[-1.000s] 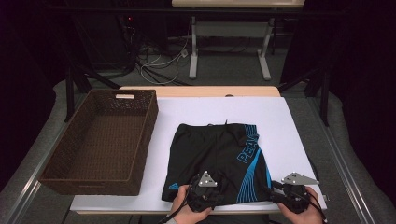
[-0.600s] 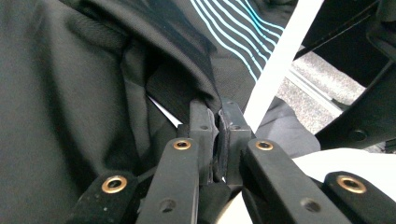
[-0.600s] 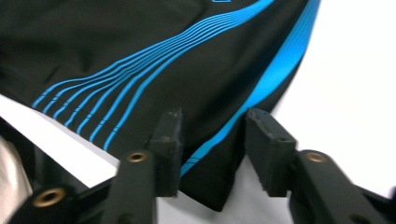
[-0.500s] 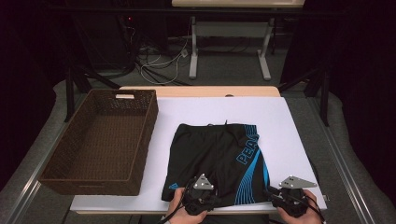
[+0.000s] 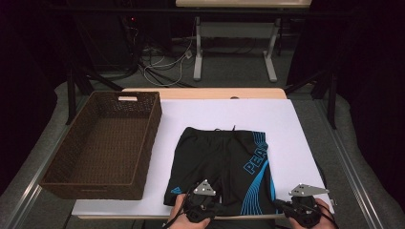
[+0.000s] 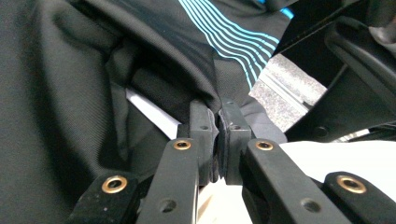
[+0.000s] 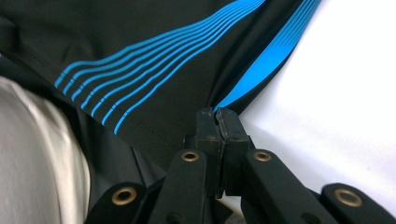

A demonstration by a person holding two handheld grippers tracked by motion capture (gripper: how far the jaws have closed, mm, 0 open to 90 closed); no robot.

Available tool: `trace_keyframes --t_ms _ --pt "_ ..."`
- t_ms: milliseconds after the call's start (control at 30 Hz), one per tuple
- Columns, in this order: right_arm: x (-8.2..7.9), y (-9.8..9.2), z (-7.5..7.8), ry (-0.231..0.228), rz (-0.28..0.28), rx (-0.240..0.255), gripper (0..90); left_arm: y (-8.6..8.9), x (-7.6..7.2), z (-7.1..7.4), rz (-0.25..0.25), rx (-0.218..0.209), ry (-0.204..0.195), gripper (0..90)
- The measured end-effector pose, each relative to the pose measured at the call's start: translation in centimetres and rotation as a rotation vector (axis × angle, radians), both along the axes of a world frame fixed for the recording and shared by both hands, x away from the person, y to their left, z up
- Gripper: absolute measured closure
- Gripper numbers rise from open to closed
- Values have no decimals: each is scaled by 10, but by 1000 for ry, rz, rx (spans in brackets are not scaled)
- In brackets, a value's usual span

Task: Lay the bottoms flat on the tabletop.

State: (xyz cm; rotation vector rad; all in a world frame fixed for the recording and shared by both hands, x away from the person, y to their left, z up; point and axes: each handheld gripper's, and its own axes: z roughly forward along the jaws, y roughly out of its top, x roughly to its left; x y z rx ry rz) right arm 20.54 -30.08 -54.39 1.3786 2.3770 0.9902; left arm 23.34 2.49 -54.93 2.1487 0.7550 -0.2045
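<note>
Black swim shorts [image 5: 219,162] with blue stripes and lettering lie flat on the white table cover, waistband at the far side. At the near hem my left gripper [image 5: 214,206] is shut on a fold of black fabric [image 6: 70,70], which bunches up around the pinched tips [image 6: 218,114]. My right gripper [image 5: 282,206] has just been closing and is shut on the shorts' near right corner. Its tips [image 7: 217,116] clamp the edge where the blue stripe [image 7: 154,70] meets the white cover. Hands hold both grippers at the table's near edge.
A dark brown wicker basket [image 5: 149,138] stands on the left of the table, beside the shorts. The white cover [image 5: 291,133] stretches bare to the right and behind the shorts. Desk legs and cables lie on the floor beyond the table.
Both grippers have shifted slightly toward the near edge of the table. The shorts lie much as before.
</note>
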Motion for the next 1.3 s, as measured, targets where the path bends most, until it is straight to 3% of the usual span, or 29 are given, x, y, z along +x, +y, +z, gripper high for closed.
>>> trace_keyframes --t_ms 67,133,233,267,367,533,900,1100,1167,1233,1300 --pt "-1 0 0 3 7 9 880 0 -1 1 1 1 -7 862" --pt "0 -1 2 -34 10 25 797 1 0 3 10 -1 -7 828" --pt "2 -4 8 -66 -18 77 687 4 3 10 47 -17 -30 650" --pt "4 -6 10 -95 -15 74 667 6 4 14 54 -28 -40 604" --pt "9 -6 18 -132 -20 81 623 11 13 25 77 -47 -80 534" --pt "28 -2 30 -206 -6 83 583 19 35 38 135 -54 -120 514" --pt "77 7 42 -250 20 95 456 31 91 50 235 -40 -225 424" --pt "100 13 52 -282 33 56 421 39 121 57 303 -59 -202 369" --pt "107 12 54 -289 34 56 413 39 127 58 314 -62 -208 362" --pt "114 12 58 -292 36 56 408 39 132 60 312 -76 -186 362" --pt "120 12 61 -302 37 45 408 38 137 62 325 -78 -207 362"
